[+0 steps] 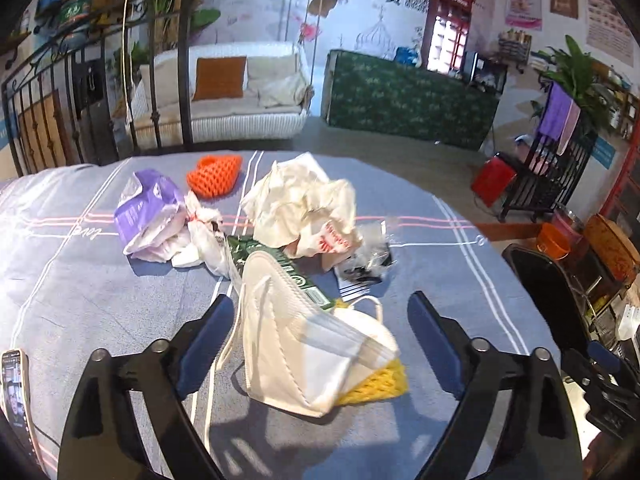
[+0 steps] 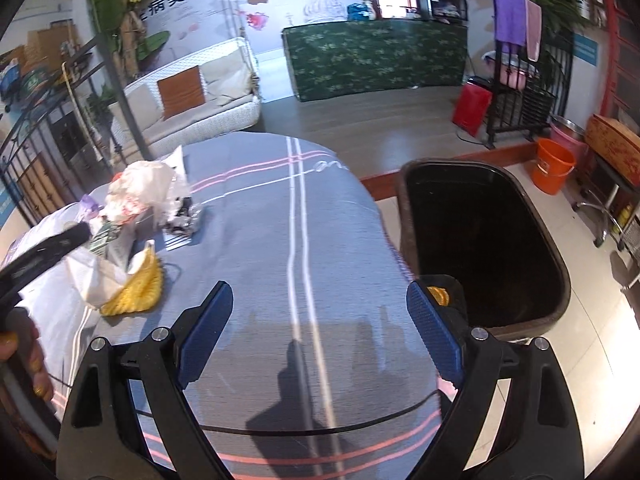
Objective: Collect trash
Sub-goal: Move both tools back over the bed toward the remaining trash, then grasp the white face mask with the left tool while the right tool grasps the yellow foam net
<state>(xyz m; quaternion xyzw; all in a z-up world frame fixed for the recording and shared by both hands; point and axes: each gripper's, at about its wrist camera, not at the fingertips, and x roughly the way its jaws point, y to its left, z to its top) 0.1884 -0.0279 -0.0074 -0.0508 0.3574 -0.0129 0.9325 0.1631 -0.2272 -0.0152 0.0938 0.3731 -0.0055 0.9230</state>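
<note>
Jaws spread wide on both grippers, nothing pinched. Left gripper [image 1: 320,344] hangs over a blue striped cloth [image 1: 80,300], w/ a white face mask [image 1: 304,352] lying right between its jaws, not touching either pad. Under the mask's far side, toward the right jaw, pokes a yellow foam net [image 1: 380,388]. Ahead of the jaws sits the rest of the trash: green carton [image 1: 280,264] touching the mask's far end, crumpled white paper [image 1: 300,200] beyond it, purple wrapper [image 1: 148,212] ahead-left, orange foam net [image 1: 216,176] farthest out, clear plastic w/ dark print [image 1: 368,260] ahead-right. A phone [image 1: 14,388] lies outside the left jaw, at frame edge.

Right gripper [image 2: 320,344] hovers over bare cloth, nothing between its jaws. The trash pile is well off past its left jaw. A dark bin [image 2: 480,240] stands just beyond its right jaw, beside the cloth's edge. Bin interior looks black; can't tell if anything's in it. Orange bucket [image 2: 554,166] stands farther off on the floor, contents not visible.

Risks, as I judge them: the mask is thin, soft & flat, so closing jaws may skim over it or catch only an ear loop, leaving it dangling. The jaws might also drag the yellow net or bunch the cloth. The carry to the bin crosses open cloth; a weak pinch could drop it short.
</note>
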